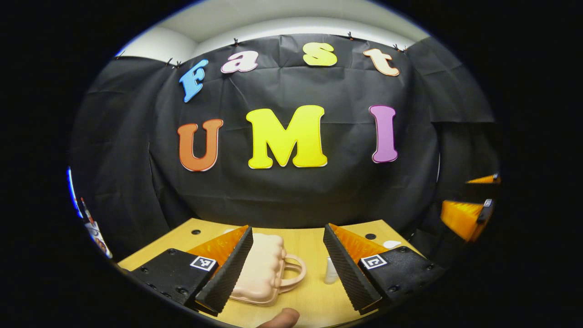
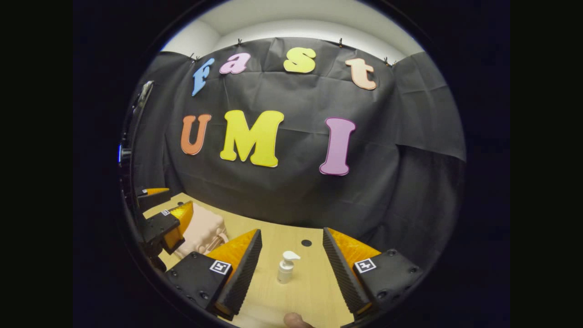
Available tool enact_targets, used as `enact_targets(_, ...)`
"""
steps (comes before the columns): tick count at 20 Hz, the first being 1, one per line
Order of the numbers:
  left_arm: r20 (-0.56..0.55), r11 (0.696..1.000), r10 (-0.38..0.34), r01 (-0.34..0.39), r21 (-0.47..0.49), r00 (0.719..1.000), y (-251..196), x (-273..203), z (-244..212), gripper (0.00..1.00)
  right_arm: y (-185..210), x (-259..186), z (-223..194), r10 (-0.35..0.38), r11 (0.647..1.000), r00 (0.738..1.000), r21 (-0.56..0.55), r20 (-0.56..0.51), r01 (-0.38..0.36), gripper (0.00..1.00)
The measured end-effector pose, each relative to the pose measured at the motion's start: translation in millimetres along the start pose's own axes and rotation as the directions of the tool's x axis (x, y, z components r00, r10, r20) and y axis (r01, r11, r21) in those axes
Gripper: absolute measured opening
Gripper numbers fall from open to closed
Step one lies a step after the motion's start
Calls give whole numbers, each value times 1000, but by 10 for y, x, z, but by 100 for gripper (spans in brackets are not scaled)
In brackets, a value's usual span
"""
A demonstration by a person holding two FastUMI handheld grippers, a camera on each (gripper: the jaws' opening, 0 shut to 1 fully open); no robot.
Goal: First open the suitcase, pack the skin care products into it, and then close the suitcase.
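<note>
wooden table; both tools hover open.

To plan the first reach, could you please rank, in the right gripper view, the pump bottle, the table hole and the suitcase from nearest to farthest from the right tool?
1. Small white pump bottle: upright between the open right tool's fingers.
2. Round dark hole in the wooden table: just beyond the bottle, slightly right.
3. Pale pink moulded suitcase: closed, far left, beside the left tool.
</note>
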State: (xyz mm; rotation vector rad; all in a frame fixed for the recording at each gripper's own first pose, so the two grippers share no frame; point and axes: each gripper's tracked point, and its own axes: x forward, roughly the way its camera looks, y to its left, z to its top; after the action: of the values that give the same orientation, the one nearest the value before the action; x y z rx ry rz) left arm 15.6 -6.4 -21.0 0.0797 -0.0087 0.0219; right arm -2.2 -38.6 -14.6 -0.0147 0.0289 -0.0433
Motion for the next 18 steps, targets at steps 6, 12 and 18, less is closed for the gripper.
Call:
enact_targets(6,7,942,-15,12,335,1000,46,255,-626,98,-796,-58,-101,-161,987,987,14,11,161,80)
enact_targets(12,-68,752,-91,113,649,994,-186,448,-1371,97,-1323,-222,-454,-265,962,963,47,-57,268,80)
enact_targets(18,-194,501,-64,200,842,979,-245,665,-2043,96,-1473,-363,-681,-285,956,954,48,-92,290,78)
